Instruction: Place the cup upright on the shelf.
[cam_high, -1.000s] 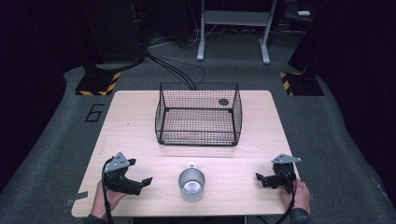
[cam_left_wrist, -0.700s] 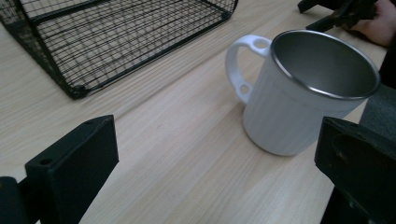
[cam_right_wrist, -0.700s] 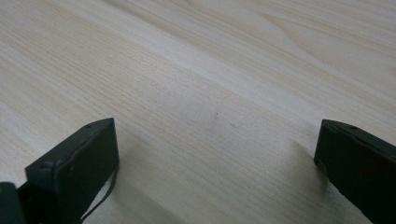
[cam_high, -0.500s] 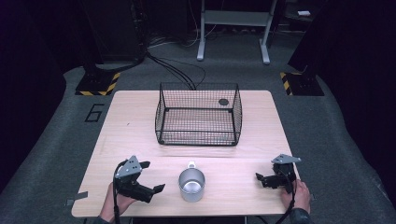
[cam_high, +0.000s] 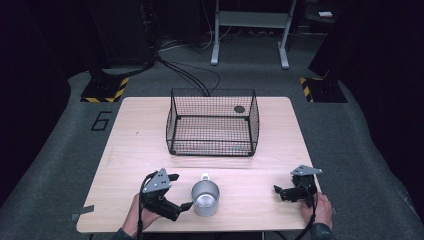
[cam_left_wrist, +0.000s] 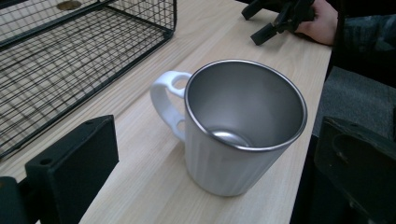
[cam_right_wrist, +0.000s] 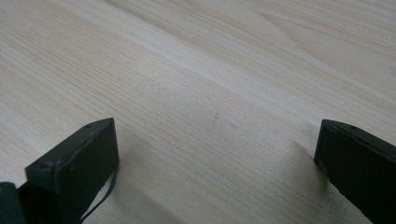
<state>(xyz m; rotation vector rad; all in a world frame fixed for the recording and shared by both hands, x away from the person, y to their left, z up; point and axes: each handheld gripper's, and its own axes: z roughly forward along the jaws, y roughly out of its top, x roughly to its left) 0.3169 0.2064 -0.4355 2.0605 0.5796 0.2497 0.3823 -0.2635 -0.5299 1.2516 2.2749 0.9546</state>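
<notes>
Dark room with cables on a grey floor, and in the middle a light wooden table (cam_high: 135, 150). On its far half, a black wire basket (cam_high: 212, 122), open at the top, with nothing of the work inside. On the near half, a steel cup (cam_high: 205, 197) with a white handle (cam_left_wrist: 166, 100), upright and with no contents.

Left gripper (cam_high: 182, 192) just beside the cup, jaws wide apart. In the left gripper view, cup between the two jaws and slightly ahead of them, closer to the right jaw than to the left one, handle turned toward the left jaw and the basket. No contact visible between jaws and cup; not gripped yet.

Right gripper (cam_high: 278, 191) well apart from the cup, near the table's right edge. In the right gripper view, jaws also wide apart, with bare wood between and ahead of them. Same gripper visible far off in the left gripper view (cam_left_wrist: 273, 18), beyond the cup, held by a hand (cam_left_wrist: 322, 21).

Judging from this: work at the very beginning. Approach to the cup nearly complete, nothing more. Left to do, most probably: advance a little so the cup wall sits properly between the jaws, close on it, lift, carry toward the basket ahead, set down inside, release. Cup on the table, basket without it, so no step of moving done so far
</notes>
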